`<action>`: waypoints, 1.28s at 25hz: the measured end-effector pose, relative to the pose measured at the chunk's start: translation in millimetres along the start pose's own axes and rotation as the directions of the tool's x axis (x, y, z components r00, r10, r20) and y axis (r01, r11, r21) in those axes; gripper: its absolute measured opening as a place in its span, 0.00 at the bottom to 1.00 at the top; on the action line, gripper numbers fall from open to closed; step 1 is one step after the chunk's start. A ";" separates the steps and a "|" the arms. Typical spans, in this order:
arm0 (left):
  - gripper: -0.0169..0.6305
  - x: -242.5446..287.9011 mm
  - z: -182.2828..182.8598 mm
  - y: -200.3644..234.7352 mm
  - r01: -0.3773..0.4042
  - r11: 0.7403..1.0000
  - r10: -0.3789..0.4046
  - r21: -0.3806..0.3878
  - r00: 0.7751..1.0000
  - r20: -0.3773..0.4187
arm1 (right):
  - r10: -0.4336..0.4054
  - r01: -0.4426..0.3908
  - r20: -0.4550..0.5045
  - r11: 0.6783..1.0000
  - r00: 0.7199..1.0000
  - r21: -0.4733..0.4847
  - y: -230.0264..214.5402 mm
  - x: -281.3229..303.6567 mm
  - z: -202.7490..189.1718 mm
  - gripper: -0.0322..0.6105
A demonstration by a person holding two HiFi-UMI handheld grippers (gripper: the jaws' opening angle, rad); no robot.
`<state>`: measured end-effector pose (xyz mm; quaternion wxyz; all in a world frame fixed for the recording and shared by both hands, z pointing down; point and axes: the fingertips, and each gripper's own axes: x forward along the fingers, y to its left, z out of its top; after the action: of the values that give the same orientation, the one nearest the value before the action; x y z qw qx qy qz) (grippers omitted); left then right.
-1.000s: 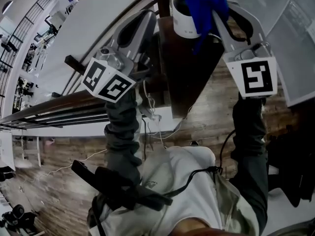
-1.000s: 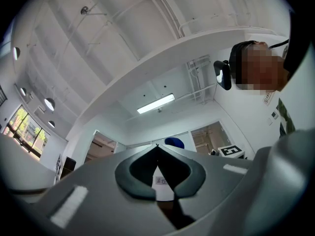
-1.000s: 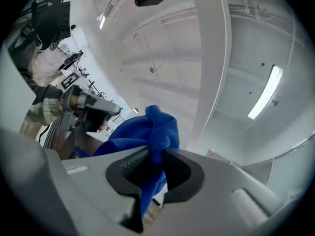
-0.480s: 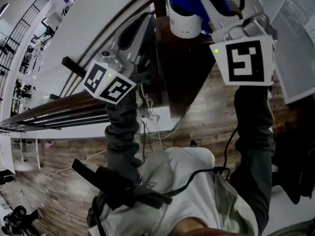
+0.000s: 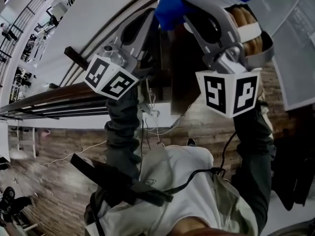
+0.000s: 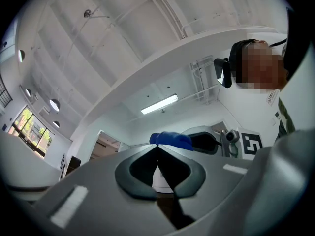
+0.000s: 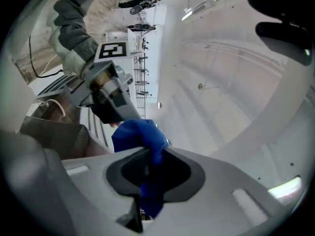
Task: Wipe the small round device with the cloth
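The small round device is a white cylinder on a dark wooden stand. It shows only in the left gripper view, through the hollow below the meeting jaw tips. In the head view it is hidden behind the cloth and right gripper. The blue cloth is bunched in my right gripper, which is shut on it and sits over the device's place. In the right gripper view the cloth pokes out past the tips and hangs down between the jaws. My left gripper is shut beside the stand's left side, holding nothing.
A long white counter runs along the upper left with dark rails below it. Loose white cables hang near the stand's front over the wooden floor. A pale panel lies at right.
My right gripper has swung left and up with the cloth, rolling so two marker faces show. It now covers the white device in the head view. The left gripper has barely moved.
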<state>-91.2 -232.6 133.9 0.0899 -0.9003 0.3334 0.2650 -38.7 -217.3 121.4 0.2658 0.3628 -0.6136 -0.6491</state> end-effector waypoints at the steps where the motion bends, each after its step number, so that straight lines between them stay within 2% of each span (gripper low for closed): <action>1: 0.02 -1.6 -0.7 0.1 -0.001 1.000 0.001 0.002 1.000 -0.001 | 0.049 -0.049 -0.005 0.999 0.999 -0.019 14.2 -3.5 2.4 0.15; 3: 0.02 -6.3 -1.6 1.1 -0.008 1.000 0.008 0.006 1.000 0.000 | 0.164 -0.165 -0.024 0.985 0.986 -0.054 47.5 -9.1 4.7 0.15; 5: 0.02 -10.8 -2.4 2.6 -0.014 1.000 0.014 0.007 1.000 0.000 | 0.205 -0.207 -0.036 0.975 0.978 -0.075 63.0 -11.8 4.8 0.15; 6: 0.02 -12.2 -3.1 3.4 -0.016 1.000 0.016 0.006 1.000 -0.002 | 0.182 -0.185 -0.038 0.980 0.983 -0.079 57.8 -11.6 4.3 0.15; 8: 0.02 -13.6 -4.9 4.5 -0.019 1.000 0.019 0.001 1.000 -0.005 | 0.083 -0.086 -0.043 0.994 0.996 -0.072 27.2 -8.4 1.3 0.15; 10: 0.02 -13.1 -7.0 3.9 -0.022 1.000 0.022 -0.002 1.000 -0.006 | -0.012 0.007 -0.073 0.998 0.997 -0.059 -8.4 -0.2 -10.3 0.15; 11: 0.02 -12.8 -7.3 3.0 -0.025 1.000 0.025 -0.001 1.000 -0.004 | -0.033 0.027 -0.098 0.998 0.995 -0.057 -20.6 6.3 -18.6 0.15; 13: 0.02 -15.6 -3.3 1.3 -0.029 1.000 0.029 0.000 1.000 0.002 | -0.023 0.017 -0.124 0.998 0.992 -0.054 -30.7 20.7 -24.5 0.15; 15: 0.02 -21.7 4.0 0.2 -0.029 1.000 0.029 0.001 1.000 0.003 | 0.013 -0.020 -0.112 0.998 0.994 -0.055 -25.2 29.6 -12.4 0.15; 20: 0.02 -28.1 13.0 -1.4 -0.037 0.999 0.037 0.002 0.999 0.007 | 0.126 -0.137 -0.101 0.985 0.987 -0.108 21.1 27.6 5.8 0.15; 24: 0.02 -38.0 -5.4 -1.9 -0.045 0.999 0.045 0.007 0.999 0.003 | 0.209 -0.212 -0.086 0.977 0.974 -0.037 65.5 -1.7 -2.1 0.15; 26: 0.02 -43.3 -16.1 -1.9 -0.052 0.999 0.052 0.006 0.999 0.001 | 0.218 -0.218 -0.077 0.976 0.973 0.007 81.1 -21.4 -12.2 0.15; 32: 0.02 -34.2 8.7 -3.7 -0.049 0.999 0.049 -0.007 0.999 0.003 | 0.117 -0.081 -0.147 0.971 0.982 0.226 24.3 -52.0 -73.5 0.15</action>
<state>-114.1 -208.0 144.9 0.0809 -0.8917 0.3545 0.2694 48.4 -223.2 154.2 0.3045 0.4096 -0.6756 -0.5321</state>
